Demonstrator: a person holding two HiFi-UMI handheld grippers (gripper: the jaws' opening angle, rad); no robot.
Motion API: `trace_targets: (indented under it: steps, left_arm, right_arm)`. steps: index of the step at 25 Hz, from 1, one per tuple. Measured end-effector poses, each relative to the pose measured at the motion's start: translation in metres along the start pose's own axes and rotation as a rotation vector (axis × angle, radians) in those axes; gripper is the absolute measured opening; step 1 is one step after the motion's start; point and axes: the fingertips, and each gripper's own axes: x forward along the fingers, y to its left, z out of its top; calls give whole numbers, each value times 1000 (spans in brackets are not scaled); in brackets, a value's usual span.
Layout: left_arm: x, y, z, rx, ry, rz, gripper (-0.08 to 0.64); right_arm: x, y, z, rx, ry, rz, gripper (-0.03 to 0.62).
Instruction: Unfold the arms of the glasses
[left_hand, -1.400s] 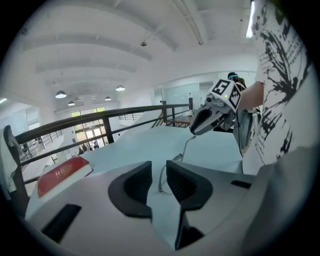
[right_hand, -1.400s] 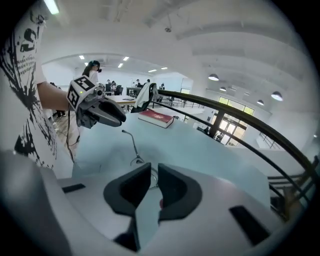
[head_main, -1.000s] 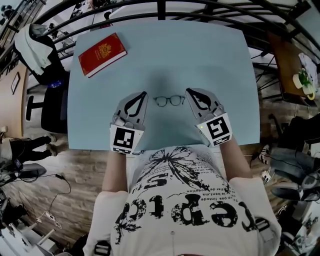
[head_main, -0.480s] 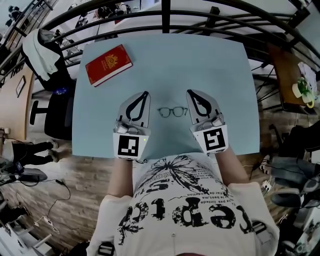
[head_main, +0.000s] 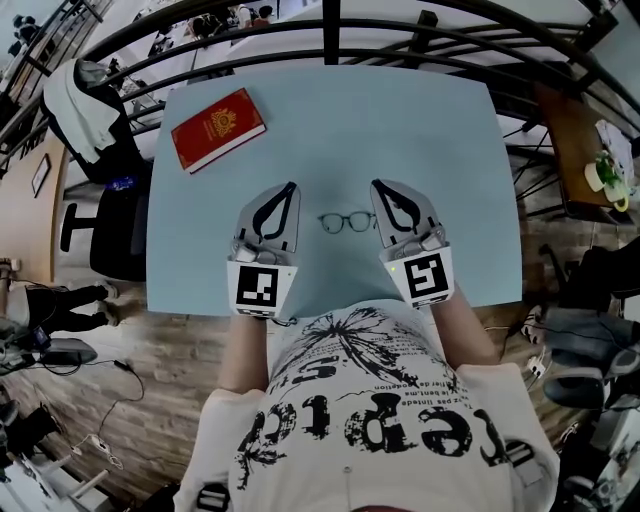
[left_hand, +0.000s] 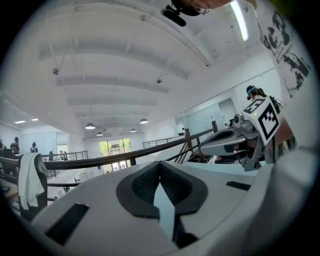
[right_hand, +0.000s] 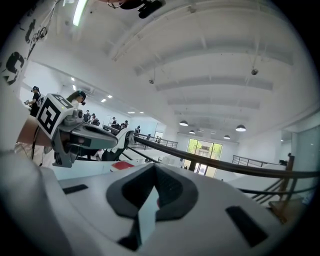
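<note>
We hold L gripper (head_main: 289, 188) & R gripper (head_main: 377, 185) w/ jaws fully closed, nothing in either. The glasses (head_main: 347, 222) lie on table (head_main: 440, 140) btwn them, touching neither. Red book (head_main: 217, 129) sits well apart.

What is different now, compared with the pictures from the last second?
Both the left claw and right claw rose a little; nothing was taken or released. Both stay shut and empty, flanking the glasses, which lie unmoved on the table, as does the red book.
</note>
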Motion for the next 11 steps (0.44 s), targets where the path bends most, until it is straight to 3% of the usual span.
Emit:
trace_targets:
  steps: [11]
  left_arm:
    - [2,2,-8,-40,-1,-11,18]
  right_arm:
    - [1,4,-2,-36,4,1,8]
